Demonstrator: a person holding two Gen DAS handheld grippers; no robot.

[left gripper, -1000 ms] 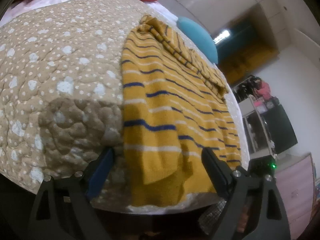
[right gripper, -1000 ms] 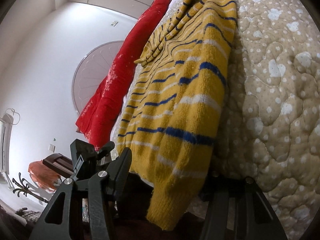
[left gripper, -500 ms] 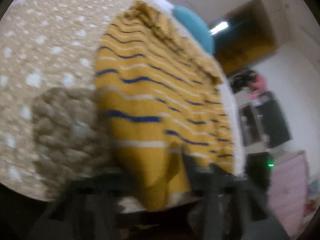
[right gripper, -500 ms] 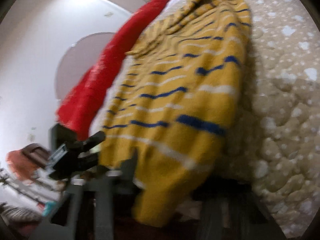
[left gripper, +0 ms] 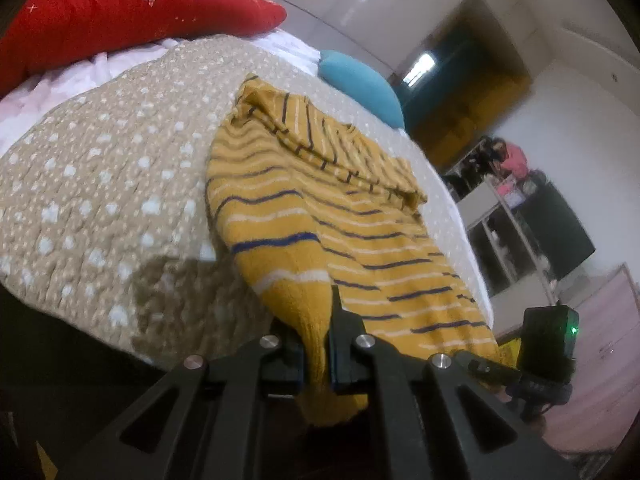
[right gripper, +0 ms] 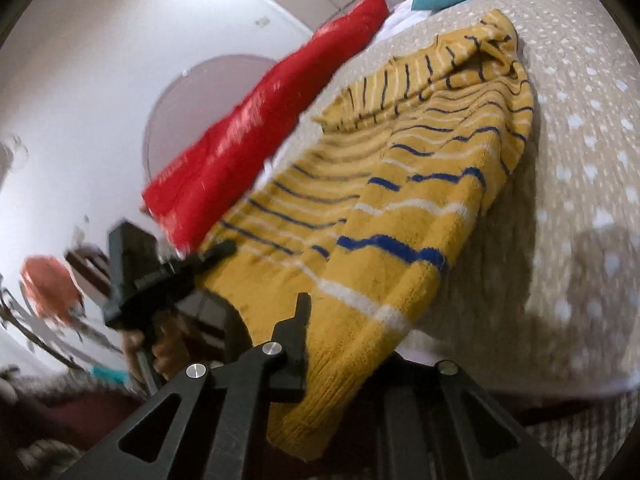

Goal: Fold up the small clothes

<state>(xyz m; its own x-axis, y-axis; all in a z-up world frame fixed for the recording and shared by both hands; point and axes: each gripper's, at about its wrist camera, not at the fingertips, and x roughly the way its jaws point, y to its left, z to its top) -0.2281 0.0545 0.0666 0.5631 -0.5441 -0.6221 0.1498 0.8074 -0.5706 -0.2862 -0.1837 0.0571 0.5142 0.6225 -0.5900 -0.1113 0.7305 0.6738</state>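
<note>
Left claw [left gripper: 316,354]: jaws just closed, clamping the near hem of the sweater [left gripper: 320,216]. Right claw [right gripper: 344,344]: likewise clamped on the hem. Sweater extends ahead of both across the quilt [left gripper: 100,184].

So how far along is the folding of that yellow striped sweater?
Early. Done: a sleeve already lies folded across the sweater near its far end. In hand: the left gripper and right gripper are each shut on a hem corner, lifted off the quilt. Left: carrying the hem toward the collar.
</note>
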